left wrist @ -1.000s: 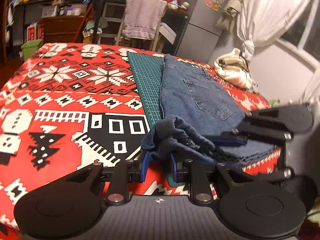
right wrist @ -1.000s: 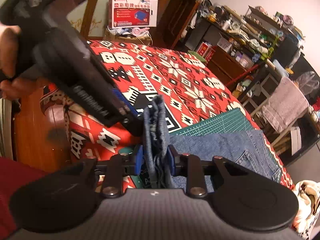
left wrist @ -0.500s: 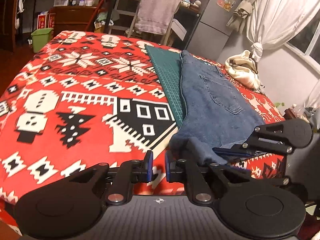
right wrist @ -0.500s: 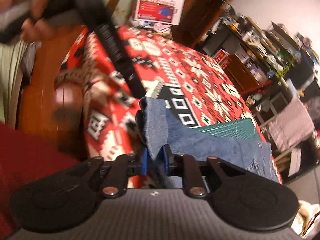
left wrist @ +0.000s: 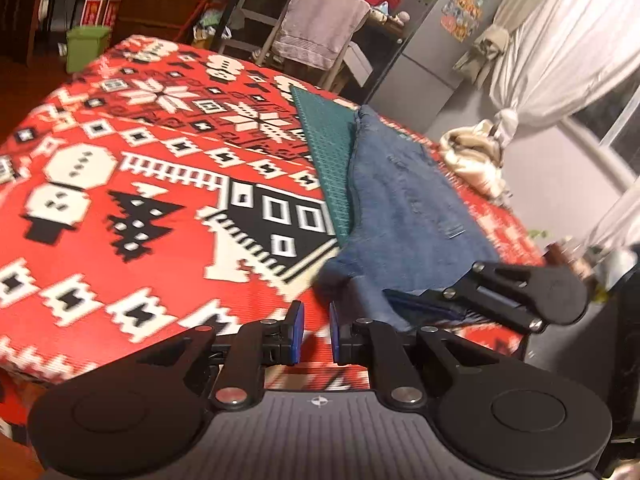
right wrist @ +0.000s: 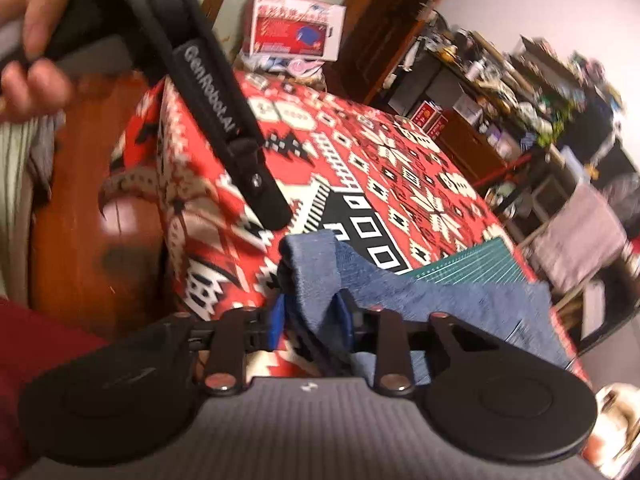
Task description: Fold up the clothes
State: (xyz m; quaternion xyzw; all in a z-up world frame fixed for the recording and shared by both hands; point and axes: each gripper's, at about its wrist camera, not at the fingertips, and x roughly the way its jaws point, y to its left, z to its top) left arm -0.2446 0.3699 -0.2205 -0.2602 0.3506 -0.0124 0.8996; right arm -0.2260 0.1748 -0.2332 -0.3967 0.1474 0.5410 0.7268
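**Right gripper pinching the jeans hem, left gripper empty at the table edge**

From my left wrist camera I see the left gripper (left wrist: 316,334) with its blue pads set a narrow gap apart and nothing between them; only the red patterned tablecloth (left wrist: 120,208) shows through the gap. The jeans (left wrist: 404,200) lie flat along the table, running from about 12 o'clock down toward 4 o'clock of that view, with their left edge overlapping a green cutting mat (left wrist: 326,148). The near end of the denim hangs in a loose fold just past my left gripper's right finger, at roughly 1 o'clock from the pads; I cannot tell whether it touches that finger.

The right gripper (left wrist: 424,300) comes in from 3 o'clock in that same view, its fingers lying against the near edge of the denim.

On the right wrist camera, the right gripper has its blue pads (right wrist: 344,316) closed on a bunched fold of the jeans, which stands up between them and drapes away toward 3 o'clock over the mat. At 10 o'clock a hand (right wrist: 32,36) holds the left gripper's black body, its fingers pointing down toward the table edge near the denim fold. The view is motion-blurred.
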